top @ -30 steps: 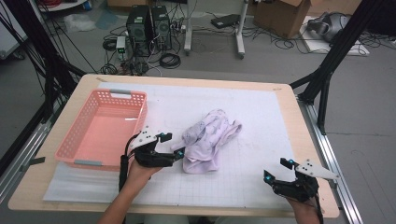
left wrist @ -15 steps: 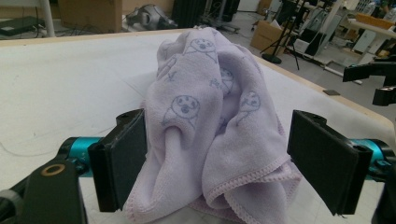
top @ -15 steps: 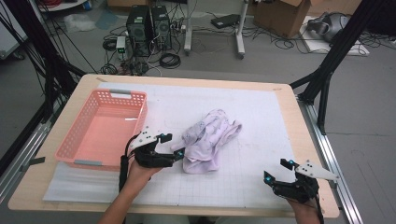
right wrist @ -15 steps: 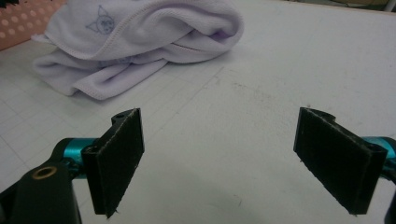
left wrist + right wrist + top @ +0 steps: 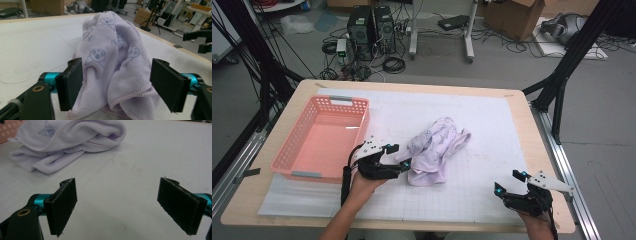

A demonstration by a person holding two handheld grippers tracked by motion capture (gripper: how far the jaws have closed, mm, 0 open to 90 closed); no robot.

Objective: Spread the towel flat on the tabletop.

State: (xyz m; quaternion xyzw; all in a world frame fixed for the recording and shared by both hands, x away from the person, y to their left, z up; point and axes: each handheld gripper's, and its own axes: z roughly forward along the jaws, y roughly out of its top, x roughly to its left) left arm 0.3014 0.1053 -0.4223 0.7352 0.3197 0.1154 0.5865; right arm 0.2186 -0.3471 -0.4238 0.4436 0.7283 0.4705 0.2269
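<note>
You are working under even, soft overhead light casting faint shadows, while both gripper views are showing slightly soft, grainy, blurred backgrounds.

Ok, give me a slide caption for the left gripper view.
Left tongs, jaws just closing, straddle the crumpled lilac towel on the white table mat; the pads are not yet clamped.

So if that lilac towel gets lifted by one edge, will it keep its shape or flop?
Probably flop: the lilac towel lies crumpled in soft folds, so it should drape and unfurl. It looks light, thin terry. Its fuzzy surface likely grips rather than slips, and pushed, it would probably bunch rather than slide cleanly.
</note>
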